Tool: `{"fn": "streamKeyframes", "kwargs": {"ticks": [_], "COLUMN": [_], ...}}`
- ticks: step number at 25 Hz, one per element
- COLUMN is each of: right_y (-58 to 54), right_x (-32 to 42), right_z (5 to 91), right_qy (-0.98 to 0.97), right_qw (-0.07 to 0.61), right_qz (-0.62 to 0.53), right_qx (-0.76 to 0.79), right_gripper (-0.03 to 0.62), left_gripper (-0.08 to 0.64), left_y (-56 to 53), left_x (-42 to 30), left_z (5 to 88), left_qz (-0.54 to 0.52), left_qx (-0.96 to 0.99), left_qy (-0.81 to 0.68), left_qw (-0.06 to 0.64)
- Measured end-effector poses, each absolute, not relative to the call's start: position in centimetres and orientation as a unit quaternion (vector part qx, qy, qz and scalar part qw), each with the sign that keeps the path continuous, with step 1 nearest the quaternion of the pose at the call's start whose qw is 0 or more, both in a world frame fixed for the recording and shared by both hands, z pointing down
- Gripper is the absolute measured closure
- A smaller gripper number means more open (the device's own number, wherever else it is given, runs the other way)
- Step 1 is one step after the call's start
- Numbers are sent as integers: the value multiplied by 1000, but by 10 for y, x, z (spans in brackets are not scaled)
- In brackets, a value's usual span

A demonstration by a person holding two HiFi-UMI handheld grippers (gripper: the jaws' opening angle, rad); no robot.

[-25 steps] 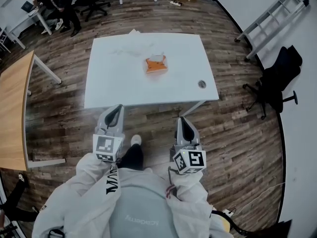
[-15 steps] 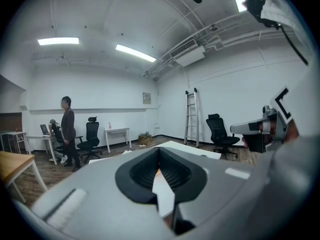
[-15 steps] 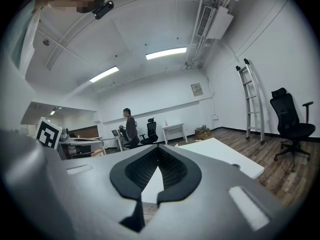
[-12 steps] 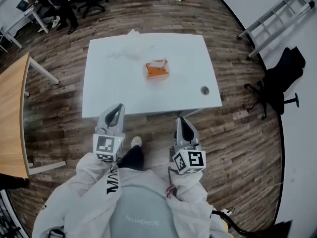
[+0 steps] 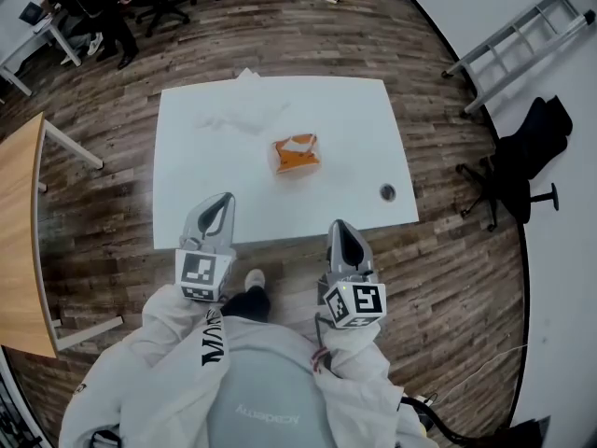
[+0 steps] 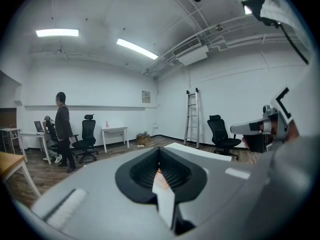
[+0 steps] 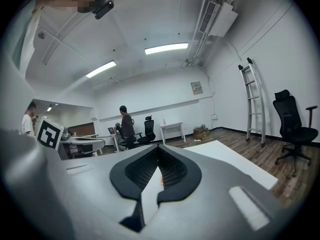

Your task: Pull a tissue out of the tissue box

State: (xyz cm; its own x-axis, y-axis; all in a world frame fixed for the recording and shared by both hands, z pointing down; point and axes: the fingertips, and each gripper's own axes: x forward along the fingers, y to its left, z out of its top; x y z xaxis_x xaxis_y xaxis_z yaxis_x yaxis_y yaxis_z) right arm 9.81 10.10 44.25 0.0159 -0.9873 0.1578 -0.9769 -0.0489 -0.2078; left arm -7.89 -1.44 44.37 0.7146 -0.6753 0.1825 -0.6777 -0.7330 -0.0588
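Honestly, you haven't really started yet. The tissue box [image 5: 296,153] sits untouched around the middle of the white bench [image 5: 210,180], orange, with a bit of white tissue poking out the top, and nothing's been pulled. Your left hand-held gripper [image 5: 222,203] and right hand-held gripper [image 5: 338,229] both have their jaws pressed together with nothing in them. Both hang around the bench's near edge, well apart from the box, which lies ahead and roughly between the two, a bit closer to the right one's line. I'd say what's left is pretty much everything: reach in, open up, pinch that tissue and pull.
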Motion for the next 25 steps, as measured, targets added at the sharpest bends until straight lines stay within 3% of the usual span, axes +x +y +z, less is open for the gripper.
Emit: {"fn": "streamKeyframes", "kwargs": {"ticks": [25], "right_y": [32], "right_x": [84], "right_z": [433], "right_qy": [678], "right_qw": [4], "right_qz": [-124], "right_qx": [-725], "right_gripper": [591], "left_gripper": [560], "left_y": [-94], "left_x": [-97], "left_z": [449], "left_qz": [80], "left_qx": [928], "left_qy": [-363], "left_qw": [26]}}
